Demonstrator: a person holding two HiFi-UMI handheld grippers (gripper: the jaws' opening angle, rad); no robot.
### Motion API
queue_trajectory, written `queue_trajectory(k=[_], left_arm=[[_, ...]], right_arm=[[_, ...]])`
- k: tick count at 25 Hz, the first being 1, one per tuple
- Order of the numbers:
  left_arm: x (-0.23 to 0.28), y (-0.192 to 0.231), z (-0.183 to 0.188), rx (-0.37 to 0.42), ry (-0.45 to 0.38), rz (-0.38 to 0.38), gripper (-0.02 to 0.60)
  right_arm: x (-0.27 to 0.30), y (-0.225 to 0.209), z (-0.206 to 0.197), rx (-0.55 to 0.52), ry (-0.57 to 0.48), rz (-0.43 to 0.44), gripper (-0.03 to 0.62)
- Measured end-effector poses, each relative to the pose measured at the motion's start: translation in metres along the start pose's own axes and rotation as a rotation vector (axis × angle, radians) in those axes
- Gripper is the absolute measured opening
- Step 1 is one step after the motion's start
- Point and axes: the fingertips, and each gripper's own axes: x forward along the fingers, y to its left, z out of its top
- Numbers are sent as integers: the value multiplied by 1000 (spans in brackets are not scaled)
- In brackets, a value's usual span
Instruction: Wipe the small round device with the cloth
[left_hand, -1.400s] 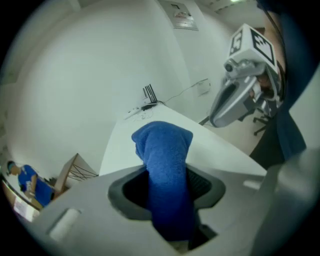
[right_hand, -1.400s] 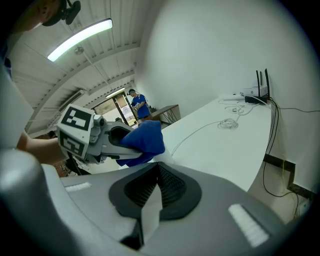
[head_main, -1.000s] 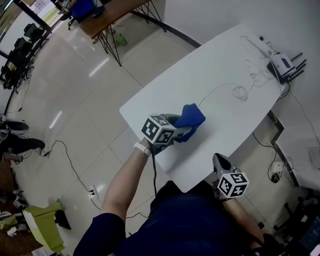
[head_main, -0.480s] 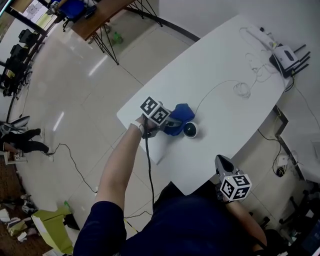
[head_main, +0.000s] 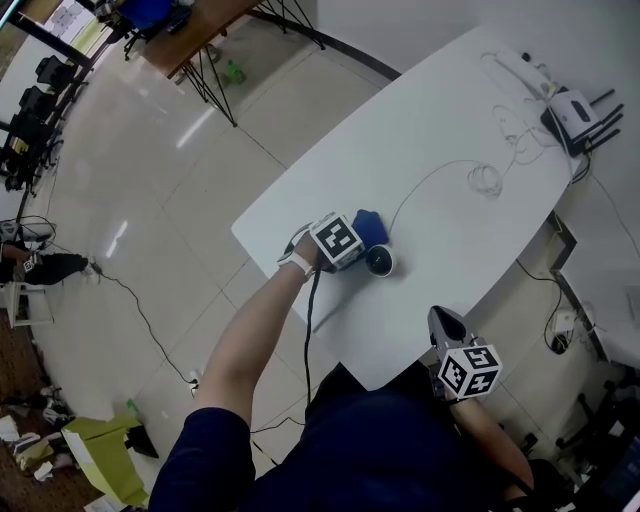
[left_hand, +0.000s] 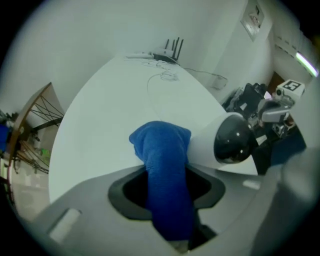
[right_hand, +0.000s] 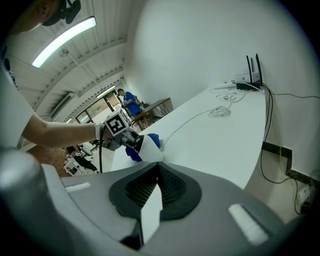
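- While I hold the left gripper (head_main: 350, 243) pointed steeply down over the white bench (head_main: 440, 110), its fingers are clamped on the blue cloth (left_hand: 164, 165). The cloth runs up between them and ends in a bunched wad lying on the bench top.
- In the left gripper view, the small round device (left_hand: 231, 140) sits on the bench at 3 o'clock of that wad. It has a white body and a glossy black dome.
- The cloth's edge lies right beside the white body, and I cannot tell whether the two actually touch.
- From my head view, the device is at about 4 o'clock of the cloth, near the bench's narrow near end.
- A thin cable (head_main: 425, 180) leaves the device toward 1 o'clock and reaches a small coil (head_main: 484, 181) further along the bench.
- Beyond the coil, at the far 1 o'clock corner, a white router (head_main: 565, 125) sits with its dark antennas sticking out.
- My right gripper (head_main: 441, 325) hangs by the bench's near edge, at 5 o'clock of the device and well apart from it.
- Its fingers are pressed together with nothing between them. In the right gripper view they point along the bench toward the device and the left gripper.
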Motion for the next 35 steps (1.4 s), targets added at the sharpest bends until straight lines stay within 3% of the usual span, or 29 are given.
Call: queue_trajectory(k=[3, 5, 8, 12, 15, 17, 24, 30, 35], left_arm=[[-23, 3, -4, -69, -64, 18, 176], [-49, -5, 5, -55, -147, 21, 176], [-88, -21, 24, 163, -212, 111, 176], [-106, -77, 41, 510, -164, 178, 176], [-97, -100, 43, 686, -100, 216, 176], [-90, -102, 46, 759, -72, 230, 176], [-85, -61, 61, 713, -51, 190, 175], [-50, -31, 59, 658, -23, 148, 175], [-17, -18, 46, 658, -4, 147, 173]], right_arm=[[-2, 0, 7, -21, -15, -1, 5], [-3, -3, 15, -36, -32, -10, 5], [-3, -7, 25, -51, -49, -16, 5], [-3, 2, 26, -62, -53, -3, 5], [-3, 14, 22, -59, -49, 10, 5], [-4, 15, 20, -50, -47, 9, 5], [-6, 0, 10, -2, -41, -25, 5], [-6, -8, 8, 27, -39, -37, 5], [-5, -14, 7, 38, -35, -46, 5]])
